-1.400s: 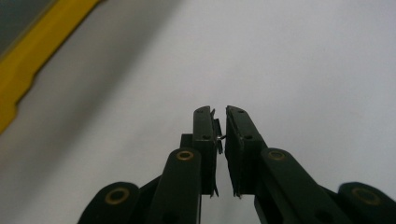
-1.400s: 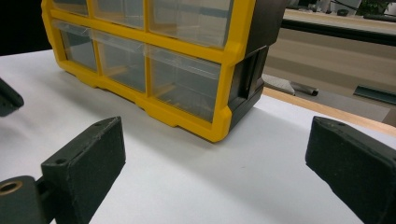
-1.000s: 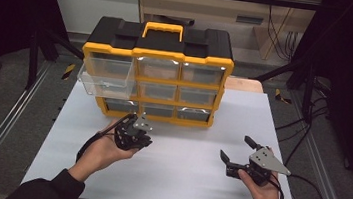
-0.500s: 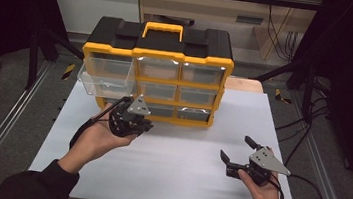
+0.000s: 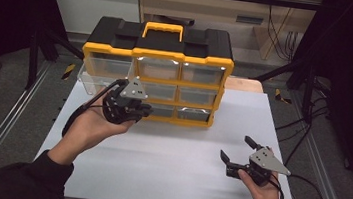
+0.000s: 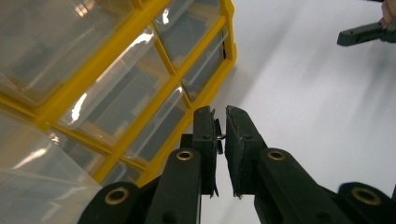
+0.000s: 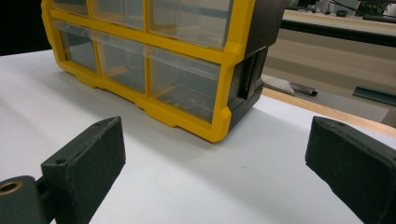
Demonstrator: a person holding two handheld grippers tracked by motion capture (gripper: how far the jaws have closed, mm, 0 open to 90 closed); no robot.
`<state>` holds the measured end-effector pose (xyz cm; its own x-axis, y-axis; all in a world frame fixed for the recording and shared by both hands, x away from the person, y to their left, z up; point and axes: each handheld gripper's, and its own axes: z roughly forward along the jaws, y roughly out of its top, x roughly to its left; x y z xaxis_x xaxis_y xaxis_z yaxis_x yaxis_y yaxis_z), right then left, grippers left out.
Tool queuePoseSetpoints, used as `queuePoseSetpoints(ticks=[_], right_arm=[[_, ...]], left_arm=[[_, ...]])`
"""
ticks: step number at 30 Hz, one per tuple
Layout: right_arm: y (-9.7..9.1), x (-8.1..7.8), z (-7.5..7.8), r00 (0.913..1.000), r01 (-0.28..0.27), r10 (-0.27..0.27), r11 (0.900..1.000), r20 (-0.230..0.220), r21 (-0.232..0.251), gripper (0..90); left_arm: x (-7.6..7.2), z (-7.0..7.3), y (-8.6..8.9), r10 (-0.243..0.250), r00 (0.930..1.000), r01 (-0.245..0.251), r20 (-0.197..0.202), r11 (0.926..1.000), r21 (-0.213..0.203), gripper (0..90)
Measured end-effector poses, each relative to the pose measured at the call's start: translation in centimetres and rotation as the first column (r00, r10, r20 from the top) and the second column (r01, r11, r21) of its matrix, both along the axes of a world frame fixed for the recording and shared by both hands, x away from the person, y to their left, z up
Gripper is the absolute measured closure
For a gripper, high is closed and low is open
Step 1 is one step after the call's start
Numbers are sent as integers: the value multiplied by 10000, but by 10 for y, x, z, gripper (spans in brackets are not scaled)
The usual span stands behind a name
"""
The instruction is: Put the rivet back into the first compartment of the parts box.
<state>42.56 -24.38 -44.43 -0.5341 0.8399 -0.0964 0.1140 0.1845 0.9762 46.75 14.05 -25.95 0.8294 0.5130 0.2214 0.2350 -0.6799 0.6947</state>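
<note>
Tongs at work beside a yellow drawer cabinet [image 5: 156, 72]: the left gripper [image 5: 144, 110], jaws nearly pressed together on a tiny metal piece [image 6: 219, 136], hangs just before the cabinet's lower drawers, beside a clear drawer [image 5: 92, 81] pulled out at the tongs' left. Well apart, the right gripper [image 5: 237, 149] rests low over the white table [image 5: 173, 152], jaws spread wide and empty, facing the cabinet.

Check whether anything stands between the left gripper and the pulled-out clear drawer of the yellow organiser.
Nothing visible does. The left gripper, its jaws nearly together, hangs in front of the organiser. The pulled-out drawer sits just to the gripper's left in the high view, with only open air between them.
</note>
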Motion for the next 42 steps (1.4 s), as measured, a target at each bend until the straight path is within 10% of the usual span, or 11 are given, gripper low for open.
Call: queuePoseSetpoints(ticks=[42], right_arm=[[1, 1, -1, 10000, -39, 39, 10000, -48, -62, 50]], left_arm=[[2, 69, 22, 879, 9887, -687, 1211, 9856, -1543, 822]])
